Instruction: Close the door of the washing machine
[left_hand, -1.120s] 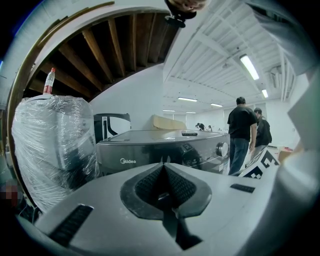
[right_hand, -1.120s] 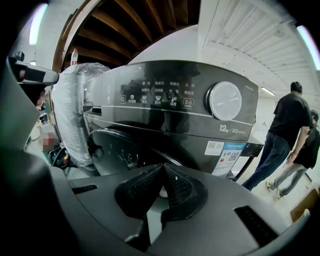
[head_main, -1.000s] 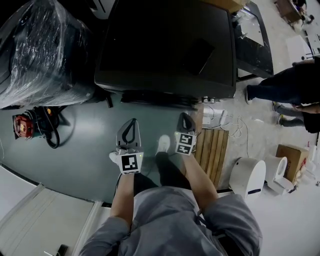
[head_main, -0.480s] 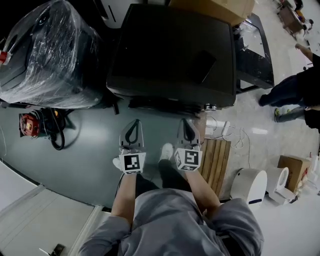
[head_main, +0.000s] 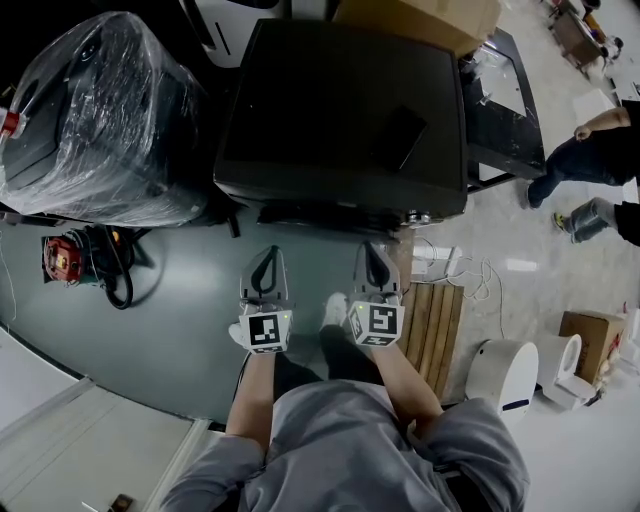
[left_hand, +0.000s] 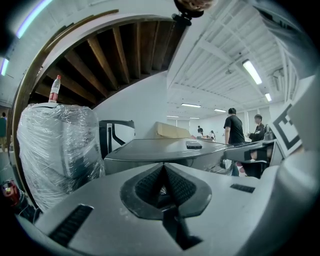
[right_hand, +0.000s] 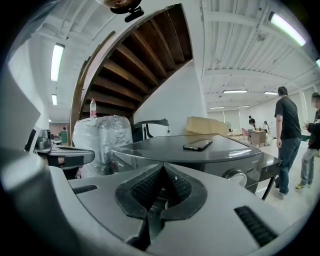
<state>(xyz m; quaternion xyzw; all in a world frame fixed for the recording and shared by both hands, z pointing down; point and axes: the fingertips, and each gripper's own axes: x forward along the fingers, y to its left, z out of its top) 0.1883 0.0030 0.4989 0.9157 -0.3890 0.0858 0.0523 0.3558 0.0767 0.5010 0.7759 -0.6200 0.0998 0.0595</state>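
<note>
The washing machine (head_main: 340, 110) stands just ahead of both grippers, its door hidden below the top edge, probably a stiff, light, hinged panel best pushed near its free rim, while the left gripper (head_main: 265, 262) and right gripper (head_main: 375, 258) hover with jaws pressed together, holding and touching nothing.

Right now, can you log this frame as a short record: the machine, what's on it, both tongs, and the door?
machine: dark washing machine, seen from above, ahead of the person
on top: phone
beside it: plastic-wrapped bundle
left tongs: shut, empty, short of the machine
right tongs: shut, empty, short of the machine
door: not visible in any view
</note>
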